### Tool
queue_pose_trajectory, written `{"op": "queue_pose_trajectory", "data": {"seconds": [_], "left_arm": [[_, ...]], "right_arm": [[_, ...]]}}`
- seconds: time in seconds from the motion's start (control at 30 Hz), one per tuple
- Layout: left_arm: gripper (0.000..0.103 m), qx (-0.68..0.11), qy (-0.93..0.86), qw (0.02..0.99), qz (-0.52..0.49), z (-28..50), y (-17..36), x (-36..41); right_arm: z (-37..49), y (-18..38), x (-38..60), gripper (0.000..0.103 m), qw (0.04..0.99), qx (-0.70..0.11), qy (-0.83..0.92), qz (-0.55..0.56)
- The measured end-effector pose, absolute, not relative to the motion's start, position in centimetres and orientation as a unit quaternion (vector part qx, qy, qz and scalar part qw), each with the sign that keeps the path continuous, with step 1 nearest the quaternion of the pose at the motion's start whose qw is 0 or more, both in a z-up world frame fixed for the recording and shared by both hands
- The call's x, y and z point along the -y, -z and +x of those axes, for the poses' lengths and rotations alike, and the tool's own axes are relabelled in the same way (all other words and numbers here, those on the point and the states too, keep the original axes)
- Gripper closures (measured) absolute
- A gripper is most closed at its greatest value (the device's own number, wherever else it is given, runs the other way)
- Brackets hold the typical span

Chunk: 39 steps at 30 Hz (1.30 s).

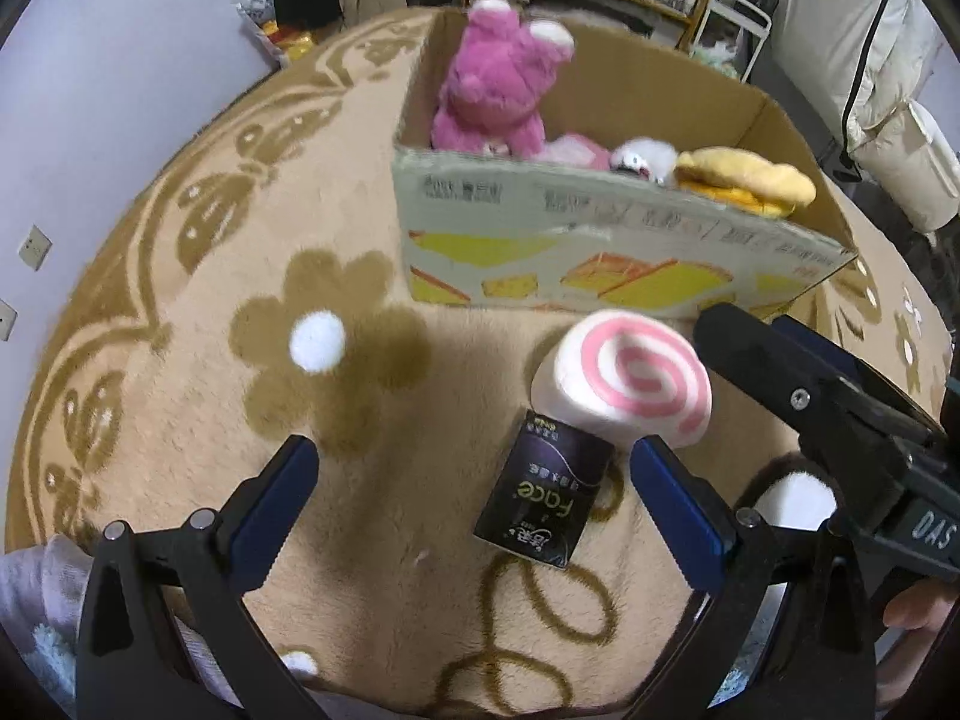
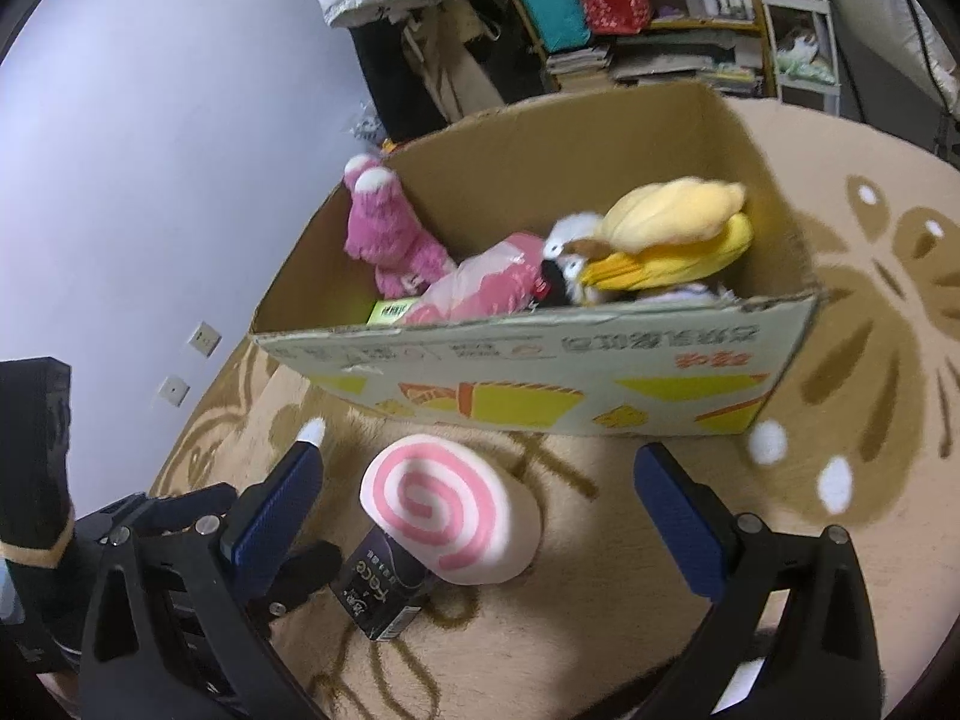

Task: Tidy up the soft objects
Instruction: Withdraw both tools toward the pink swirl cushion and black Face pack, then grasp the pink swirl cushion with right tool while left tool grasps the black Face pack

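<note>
A pink-and-white swirl roll plush (image 1: 624,384) (image 2: 444,510) lies on the carpet in front of the cardboard box (image 1: 540,222) (image 2: 540,360), leaning on a black tissue pack (image 1: 540,498) (image 2: 384,594). My left gripper (image 1: 474,480) is open, with the pack between its fingers and the roll just ahead on the right. My right gripper (image 2: 480,510) is open too, hovering with the roll between its blue pads, not touching it. In the box sit a pink bear (image 1: 492,84) (image 2: 384,228), a yellow plush (image 1: 744,180) (image 2: 678,228), a pink packet (image 2: 480,288) and a small white plush (image 1: 642,159).
A beige round carpet (image 1: 336,360) with brown flower patterns covers the floor. A white wall with sockets (image 2: 204,336) runs along the left. Shelves with bags and bottles (image 2: 600,0) stand behind the box. The right gripper's black finger (image 1: 756,354) reaches in from the right in the left wrist view.
</note>
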<state>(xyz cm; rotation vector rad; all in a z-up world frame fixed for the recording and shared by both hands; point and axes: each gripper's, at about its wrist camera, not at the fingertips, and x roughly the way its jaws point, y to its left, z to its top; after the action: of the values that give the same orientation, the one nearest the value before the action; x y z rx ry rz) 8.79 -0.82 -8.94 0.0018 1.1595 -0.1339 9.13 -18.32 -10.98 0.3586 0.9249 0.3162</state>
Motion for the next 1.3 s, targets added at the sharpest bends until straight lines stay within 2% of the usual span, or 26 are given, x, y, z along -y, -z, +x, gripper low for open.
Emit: {"op": "queue_pose_trajectory", "data": {"seconds": [0.3, 0.4, 0.5, 0.57, 0.6, 0.63, 0.73, 0.8, 0.87, 1.07, 1.3], "left_arm": [[0.000, -0.598, 0.089, 0.796, 0.010, 9.4, 12.3, 2.3], [0.000, -0.606, 0.093, 0.790, 0.005, 9.5, 12.9, 2.6], [0.001, -0.614, 0.083, 0.785, 0.001, 9.7, 13.5, 2.4], [0.003, -0.618, 0.072, 0.783, 0.001, 9.7, 13.7, 2.2], [0.005, -0.621, 0.071, 0.780, 0.002, 9.8, 13.8, 2.1], [0.010, -0.624, 0.070, 0.778, 0.005, 9.8, 14.0, 2.2], [0.033, -0.630, 0.074, 0.773, 0.028, 9.6, 14.6, 2.9], [0.040, -0.635, 0.089, 0.766, 0.040, 9.3, 14.9, 3.7], [0.056, -0.630, 0.096, 0.768, 0.067, 8.9, 15.1, 4.6], [0.057, -0.610, 0.101, 0.783, 0.071, 8.6, 14.4, 4.9], [0.057, -0.575, 0.102, 0.808, 0.074, 7.4, 11.8, 4.3]], "right_arm": [[9.7, 12.4, 16.6, 0.000, 0.846, -0.474, -0.181, 0.164], [9.8, 12.8, 16.0, 0.004, 0.841, -0.485, -0.184, 0.154], [10.0, 13.5, 16.0, 0.019, 0.835, -0.495, -0.179, 0.158], [10.1, 13.8, 15.9, 0.033, 0.834, -0.501, -0.175, 0.148], [10.3, 14.0, 15.8, 0.034, 0.831, -0.507, -0.177, 0.144], [10.4, 14.2, 15.7, 0.035, 0.828, -0.510, -0.181, 0.146], [10.5, 14.7, 15.7, 0.042, 0.827, -0.512, -0.181, 0.147], [10.6, 14.8, 15.8, 0.049, 0.825, -0.514, -0.183, 0.146], [10.6, 14.9, 15.9, 0.057, 0.824, -0.515, -0.185, 0.149], [10.3, 14.3, 15.7, 0.068, 0.833, -0.508, -0.179, 0.126], [9.6, 13.5, 16.7, 0.073, 0.843, -0.496, -0.164, 0.130]]}}
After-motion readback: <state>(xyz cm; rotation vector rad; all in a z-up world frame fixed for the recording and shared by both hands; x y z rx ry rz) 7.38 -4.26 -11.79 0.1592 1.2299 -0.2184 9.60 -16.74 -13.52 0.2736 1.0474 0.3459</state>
